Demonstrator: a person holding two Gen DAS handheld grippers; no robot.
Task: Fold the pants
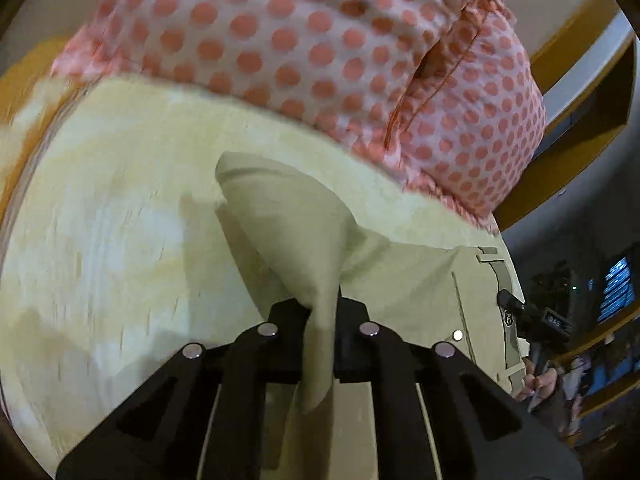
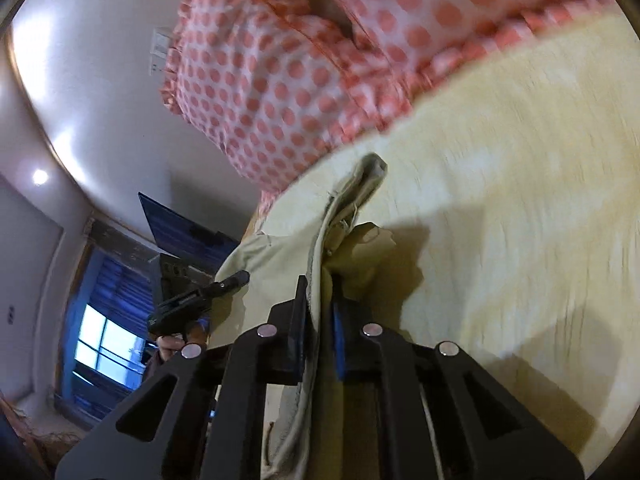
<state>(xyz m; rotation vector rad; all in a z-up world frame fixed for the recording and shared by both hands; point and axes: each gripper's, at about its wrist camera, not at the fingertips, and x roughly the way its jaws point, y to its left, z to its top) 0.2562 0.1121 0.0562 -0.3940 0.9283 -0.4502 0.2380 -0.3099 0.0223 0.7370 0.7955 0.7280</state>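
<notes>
Beige pants [image 1: 420, 280] hang stretched between my two grippers above a pale yellow bed sheet [image 1: 120, 220]. My left gripper [image 1: 322, 312] is shut on a bunched fold of the pants fabric that sticks up past the fingers. My right gripper [image 2: 320, 304] is shut on the waistband edge of the pants [image 2: 348, 200]. The right gripper also shows at the right of the left wrist view [image 1: 516, 306], and the left gripper at the left of the right wrist view [image 2: 224, 286], each at an end of the cloth.
A pillow with pink polka dots [image 1: 320, 40] lies at the head of the bed, just beyond the pants; it also shows in the right wrist view [image 2: 300, 60]. A dark screen [image 2: 180, 232] and a window [image 2: 100, 336] are past the bed edge.
</notes>
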